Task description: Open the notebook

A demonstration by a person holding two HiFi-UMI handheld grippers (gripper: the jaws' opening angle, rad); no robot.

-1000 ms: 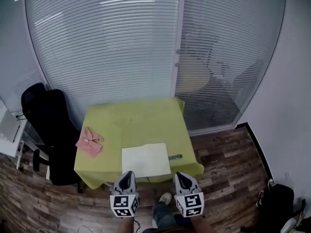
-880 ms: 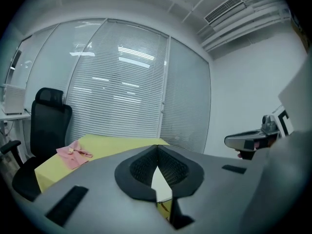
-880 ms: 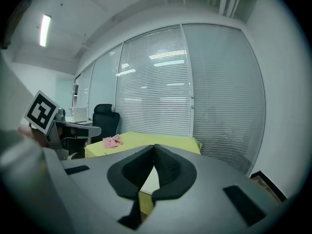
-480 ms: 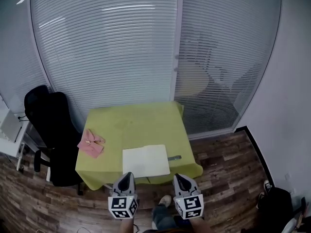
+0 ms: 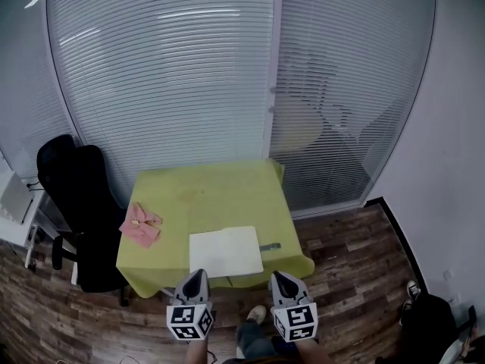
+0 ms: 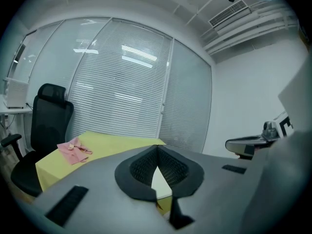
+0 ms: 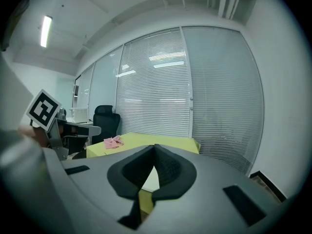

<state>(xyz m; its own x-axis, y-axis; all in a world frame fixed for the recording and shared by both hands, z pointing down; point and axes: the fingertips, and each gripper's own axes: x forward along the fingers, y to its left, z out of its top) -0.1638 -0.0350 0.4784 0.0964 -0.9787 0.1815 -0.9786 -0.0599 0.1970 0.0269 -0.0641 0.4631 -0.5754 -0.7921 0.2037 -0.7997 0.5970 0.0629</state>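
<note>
**Both grippers shut and empty in front of the table**

A big wall of white blinds stood at the back of the room. The floor was dark wood. A table with a yellow-green cloth stood in front of the blinds. A black office chair stood just beside the table, on its left.

The notebook lay flat on the table, at the near edge, close to the middle. It looked white on top. I could not tell if that was a page or a cover.

The left gripper and the right gripper hung side by side in front of the near edge of the table. Neither one touched the notebook. The jaws of each were pressed together with nothing held between them.

A pink cloth lay crumpled near the left edge of the table, well apart from the notebook. A small dark thing lay just beside the notebook's right side; it was too small to name.
</note>
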